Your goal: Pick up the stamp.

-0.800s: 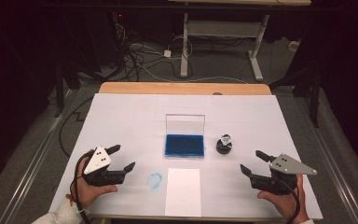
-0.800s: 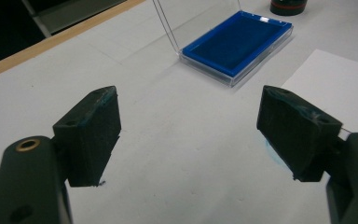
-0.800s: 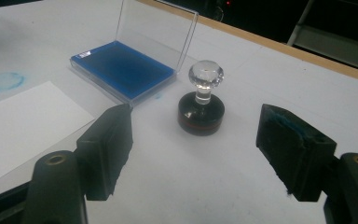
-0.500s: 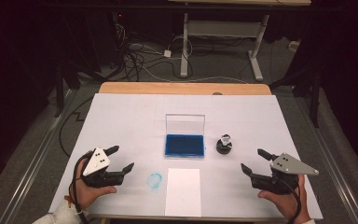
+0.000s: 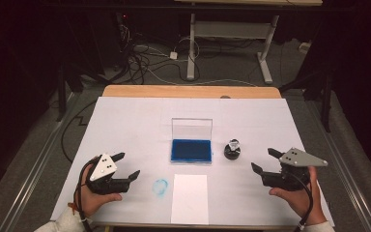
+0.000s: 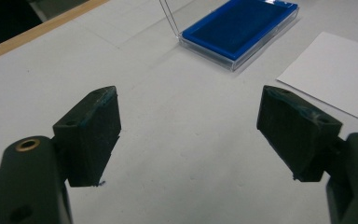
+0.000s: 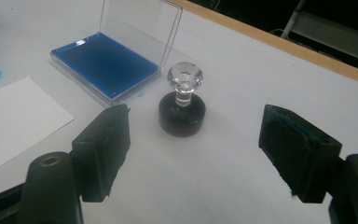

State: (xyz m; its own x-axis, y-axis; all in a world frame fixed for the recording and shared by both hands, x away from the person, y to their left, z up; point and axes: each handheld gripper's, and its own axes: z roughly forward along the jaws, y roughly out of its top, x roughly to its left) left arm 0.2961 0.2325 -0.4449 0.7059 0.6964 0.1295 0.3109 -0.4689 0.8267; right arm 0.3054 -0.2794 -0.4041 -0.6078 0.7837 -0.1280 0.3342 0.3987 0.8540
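White table [image 5: 125, 121]: round dark stamp [image 7: 182, 112], clear knob.

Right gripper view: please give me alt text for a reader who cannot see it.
The right gripper is open, its jaws framing a stamp with a clear knob, upright on the white table. Behind the stamp sits an open blue ink pad; a white paper lies at left.

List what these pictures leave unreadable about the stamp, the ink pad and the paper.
- Stamp: its printing face sits down on the table, hidden by its own dark base.
- Ink pad: far corner cut off by the left gripper view's top edge.
- Paper sheet: cut off by the right gripper view's left edge.
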